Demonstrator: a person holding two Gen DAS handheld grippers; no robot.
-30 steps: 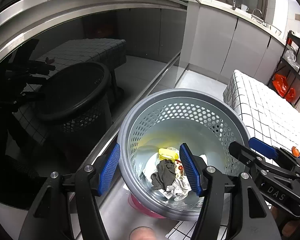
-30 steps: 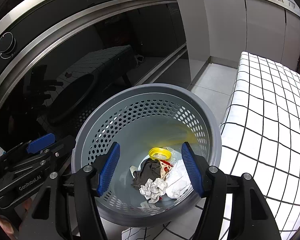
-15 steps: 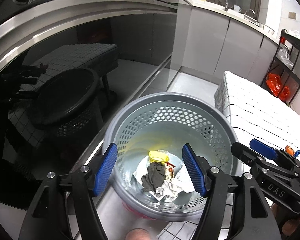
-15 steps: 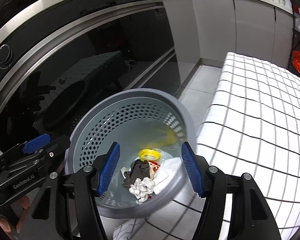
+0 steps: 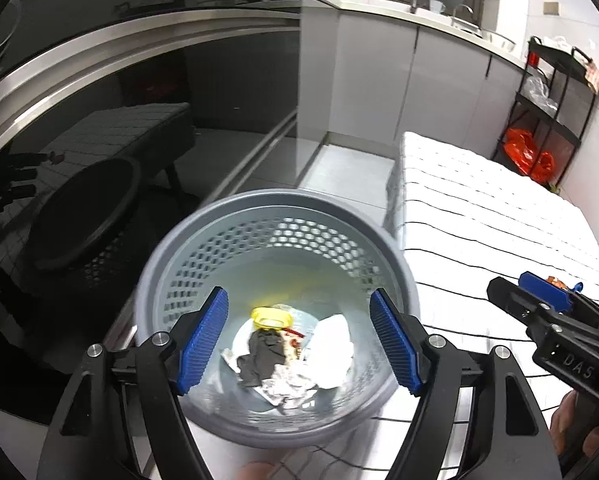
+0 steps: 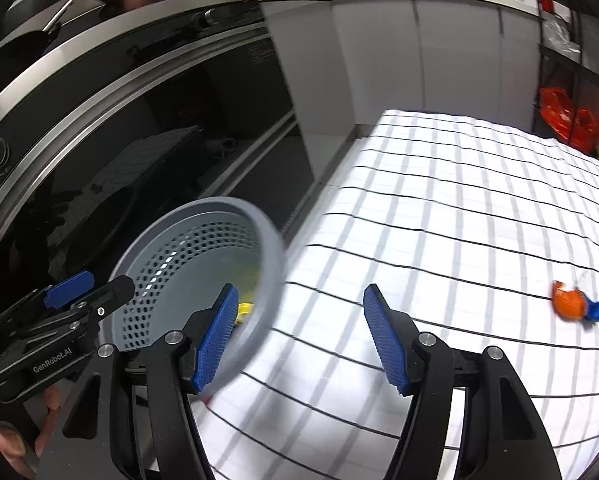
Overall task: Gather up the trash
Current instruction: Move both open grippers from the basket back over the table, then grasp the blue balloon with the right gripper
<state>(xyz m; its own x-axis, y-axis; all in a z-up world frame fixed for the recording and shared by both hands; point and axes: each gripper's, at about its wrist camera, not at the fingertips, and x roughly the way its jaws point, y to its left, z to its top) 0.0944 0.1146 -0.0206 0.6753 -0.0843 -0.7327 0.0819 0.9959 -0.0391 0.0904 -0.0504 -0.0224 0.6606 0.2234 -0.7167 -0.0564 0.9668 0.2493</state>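
Observation:
A grey perforated waste basket stands at the table's left edge, below my left gripper, which is open and empty. Inside lie a yellow lid, a dark rag and crumpled white paper. The basket also shows at the left in the right wrist view. My right gripper is open and empty over the checked tablecloth. An orange and blue piece of trash lies on the cloth far to the right; it also shows behind the right gripper in the left wrist view.
A black glass oven front with a steel trim runs along the left. Grey cabinets stand at the back. A black shelf rack with an orange bag stands at the back right.
Both grippers have risen and swung right. The right wrist view has moved off the basket onto the tablecloth, and the orange and blue trash has come into view.

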